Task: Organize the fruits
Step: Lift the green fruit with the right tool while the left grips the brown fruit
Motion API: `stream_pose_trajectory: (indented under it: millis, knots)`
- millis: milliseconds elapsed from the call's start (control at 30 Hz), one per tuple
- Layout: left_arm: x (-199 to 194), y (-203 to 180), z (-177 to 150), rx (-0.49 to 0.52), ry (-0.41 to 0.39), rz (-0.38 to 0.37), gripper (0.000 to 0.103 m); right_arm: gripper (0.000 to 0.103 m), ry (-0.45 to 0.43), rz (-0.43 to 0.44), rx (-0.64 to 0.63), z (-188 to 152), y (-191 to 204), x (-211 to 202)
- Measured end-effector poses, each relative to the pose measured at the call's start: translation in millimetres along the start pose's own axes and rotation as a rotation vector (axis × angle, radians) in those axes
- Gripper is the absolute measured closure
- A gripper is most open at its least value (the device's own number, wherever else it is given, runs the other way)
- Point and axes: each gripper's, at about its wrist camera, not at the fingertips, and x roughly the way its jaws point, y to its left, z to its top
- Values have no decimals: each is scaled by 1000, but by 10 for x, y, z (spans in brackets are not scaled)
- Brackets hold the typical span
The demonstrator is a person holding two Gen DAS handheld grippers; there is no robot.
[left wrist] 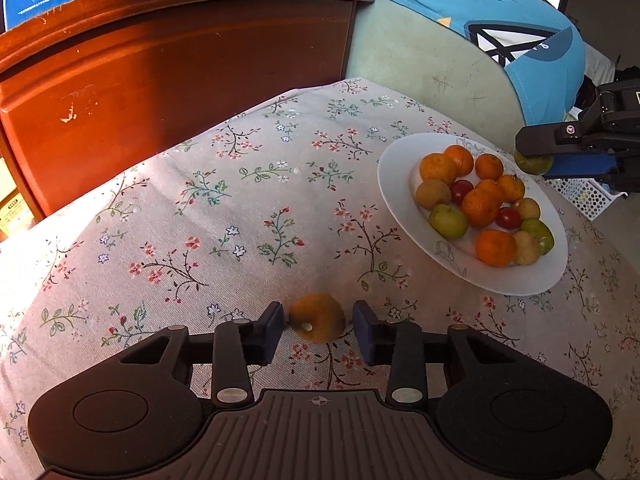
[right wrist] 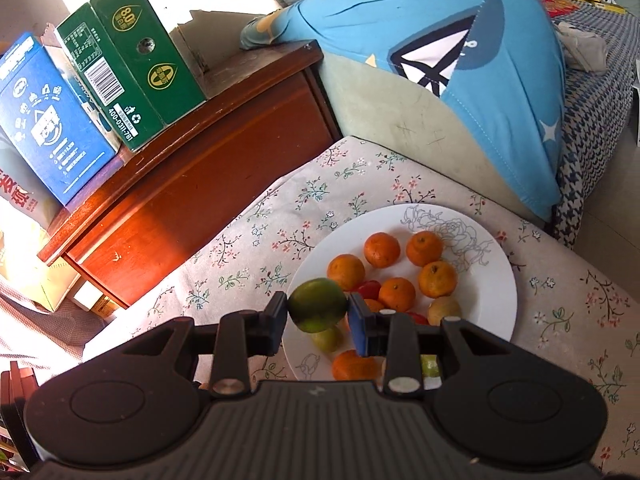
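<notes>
Most fruit already sits on the white plate [left wrist: 400, 200] near the counter's far right corner; your right gripper [right wrist: 318, 314] clamps a green fruit [right wrist: 318, 310] above it, while your left gripper [left wrist: 318, 326] brackets a brownish-orange fruit [left wrist: 318, 322] at the near edge, pads seemingly not yet pressing.

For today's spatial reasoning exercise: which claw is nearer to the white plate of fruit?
Right. The right claw, gripping a green fruit, is over the white plate's edge; the left claw sits apart over the tablecloth.
</notes>
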Motion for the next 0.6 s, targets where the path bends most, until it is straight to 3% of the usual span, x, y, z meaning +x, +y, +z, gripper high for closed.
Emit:
stream_pose_trajectory:
  millis: [233, 600]
  knots:
    - [-30, -21, 39, -41, -10, -23, 76, 70, -39, -24, 81, 106, -252, -107]
    - [-256, -220, 355, -73, -120, -113, 76, 70, -107, -41, 161, 224, -536, -293]
